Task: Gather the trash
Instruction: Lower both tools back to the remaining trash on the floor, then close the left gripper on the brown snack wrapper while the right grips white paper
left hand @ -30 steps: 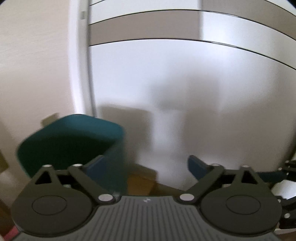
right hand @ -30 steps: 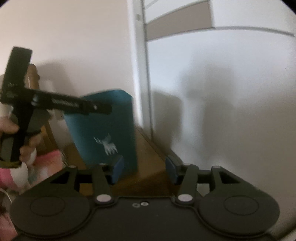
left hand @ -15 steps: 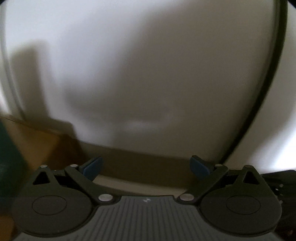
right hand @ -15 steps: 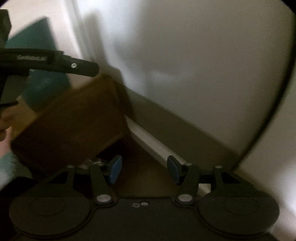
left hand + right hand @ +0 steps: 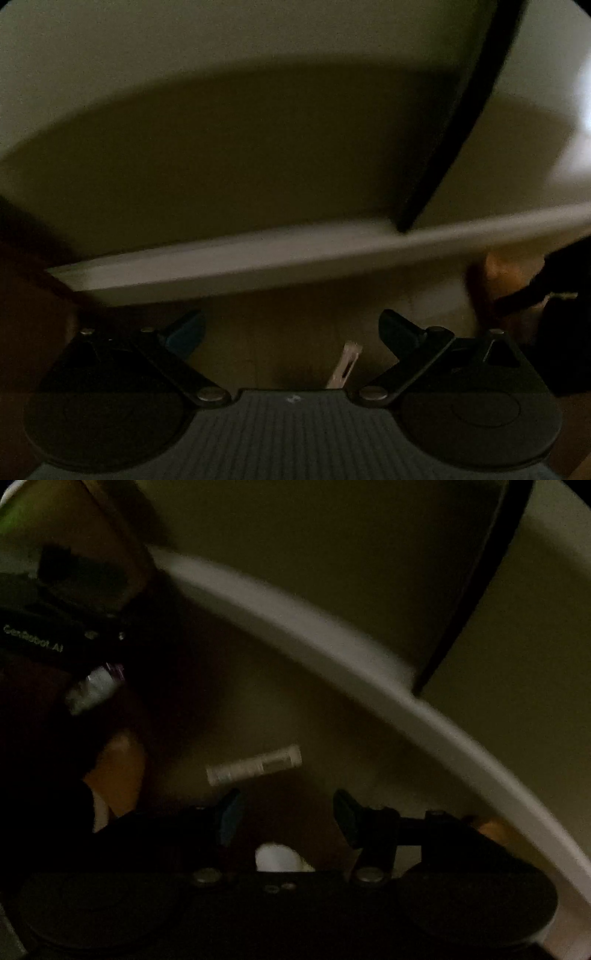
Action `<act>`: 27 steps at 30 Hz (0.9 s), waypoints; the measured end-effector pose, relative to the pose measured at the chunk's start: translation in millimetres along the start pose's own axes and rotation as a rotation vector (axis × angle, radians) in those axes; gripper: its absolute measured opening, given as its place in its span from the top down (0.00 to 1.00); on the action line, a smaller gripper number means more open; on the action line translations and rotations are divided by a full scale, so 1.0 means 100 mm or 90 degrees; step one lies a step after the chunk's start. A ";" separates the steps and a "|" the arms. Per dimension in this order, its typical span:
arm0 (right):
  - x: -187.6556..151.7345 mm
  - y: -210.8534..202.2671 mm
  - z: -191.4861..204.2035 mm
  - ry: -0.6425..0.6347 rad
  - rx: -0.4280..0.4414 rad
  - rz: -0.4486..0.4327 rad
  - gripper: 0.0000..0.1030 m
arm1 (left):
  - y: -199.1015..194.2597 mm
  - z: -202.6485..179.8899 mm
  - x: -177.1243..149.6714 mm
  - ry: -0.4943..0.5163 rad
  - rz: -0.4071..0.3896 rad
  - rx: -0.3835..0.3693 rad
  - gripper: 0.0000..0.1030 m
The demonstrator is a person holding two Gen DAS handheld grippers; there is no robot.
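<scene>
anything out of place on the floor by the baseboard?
Yes: a small pale wrapper lies loose on the floor below the white baseboard, ahead of the open right gripper. It looks like litter; too blurred to identify.

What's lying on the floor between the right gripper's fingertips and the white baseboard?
A small pale wrapper strip lies there on the dim floor, just beyond the open right gripper, short of the baseboard, shown in the right wrist view.
</scene>
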State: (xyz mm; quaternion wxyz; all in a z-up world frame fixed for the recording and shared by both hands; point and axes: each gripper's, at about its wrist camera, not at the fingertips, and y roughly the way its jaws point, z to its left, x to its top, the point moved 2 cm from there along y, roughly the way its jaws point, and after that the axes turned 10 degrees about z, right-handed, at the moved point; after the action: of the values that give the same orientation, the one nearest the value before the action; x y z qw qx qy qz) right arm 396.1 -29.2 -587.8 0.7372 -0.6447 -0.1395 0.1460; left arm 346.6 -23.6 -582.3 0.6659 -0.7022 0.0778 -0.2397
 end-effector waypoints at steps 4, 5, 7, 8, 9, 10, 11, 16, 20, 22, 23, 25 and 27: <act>-0.07 0.63 0.01 -0.076 -0.020 0.077 0.48 | 0.66 -0.16 -0.07 0.080 0.038 0.003 0.02; -0.11 0.76 0.02 -0.099 -0.021 0.097 0.48 | 0.85 -0.18 -0.11 0.087 0.053 -0.006 0.02; -0.19 1.01 0.03 -0.151 -0.025 0.127 0.49 | 1.18 -0.27 -0.16 0.093 0.087 -0.021 0.02; -0.21 1.11 0.04 -0.168 -0.023 0.137 0.49 | 1.32 -0.30 -0.22 0.097 0.101 -0.027 0.02; -0.23 1.23 0.05 -0.182 -0.021 0.150 0.49 | 1.48 -0.33 -0.28 0.105 0.114 -0.035 0.02; -0.25 1.31 0.05 -0.190 -0.020 0.160 0.49 | 1.60 -0.35 -0.31 0.115 0.124 -0.040 0.02; -0.27 1.42 0.03 -0.196 -0.018 0.170 0.49 | 1.72 -0.39 -0.36 0.127 0.131 -0.041 0.02; -0.36 1.80 -0.05 -0.219 -0.013 0.203 0.49 | 2.14 -0.43 -0.54 0.153 0.158 -0.063 0.03; -0.43 1.99 -0.06 -0.227 -0.006 0.216 0.49 | 2.30 -0.59 -0.77 0.200 0.157 -0.061 0.03; -0.46 2.07 -0.05 -0.231 -0.004 0.222 0.49 | 2.37 -0.62 -0.83 0.207 0.158 -0.056 0.09; -0.48 2.10 -0.05 -0.230 0.000 0.228 0.49 | 2.40 -0.63 -0.86 0.206 0.163 -0.059 0.11; -0.52 2.17 -0.04 -0.231 0.002 0.235 0.49 | 2.47 -0.65 -0.89 0.205 0.167 -0.056 0.13; -0.57 2.24 -0.02 -0.242 0.002 0.238 0.51 | 2.50 -0.66 -0.92 0.209 0.163 -0.047 0.17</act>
State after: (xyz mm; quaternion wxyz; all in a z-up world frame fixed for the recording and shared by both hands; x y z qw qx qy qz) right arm 337.1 -25.6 -811.3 0.6589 -0.6191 -0.1538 0.3986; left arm 290.1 -68.5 -846.6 0.6428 -0.6623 0.2825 -0.2615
